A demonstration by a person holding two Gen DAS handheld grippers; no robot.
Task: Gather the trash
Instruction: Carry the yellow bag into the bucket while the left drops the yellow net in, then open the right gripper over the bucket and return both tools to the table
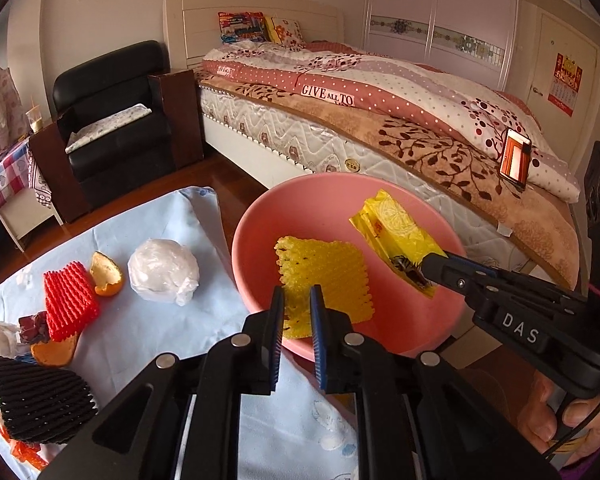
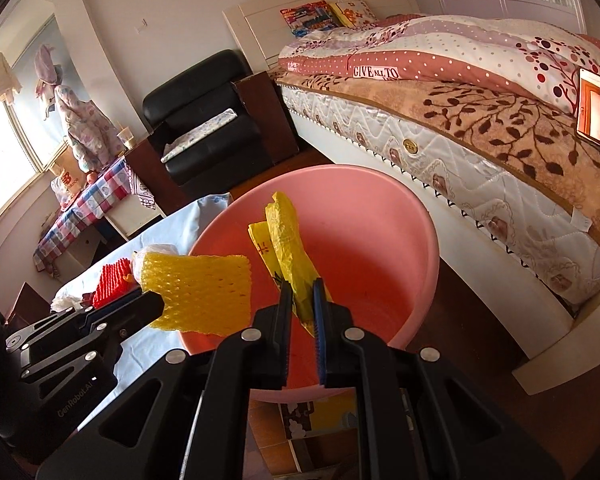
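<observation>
While the left gripper (image 1: 296, 300) pinches the yellow foam net (image 1: 324, 282) between narrowly parted jaws, the right gripper (image 2: 302, 300) has its jaws closed on the yellow plastic wrapper (image 2: 286, 240). Both pieces hang over the pink basin (image 1: 340, 188), which stands at the right edge of the table (image 1: 160, 320), beside the bed (image 1: 380, 120). On the table's pale blue cloth lie a white plastic ball (image 1: 164, 276), orange peel (image 1: 106, 274), a red foam net (image 1: 70, 306) and a black foam net (image 1: 36, 400), the last near the left edge.
</observation>
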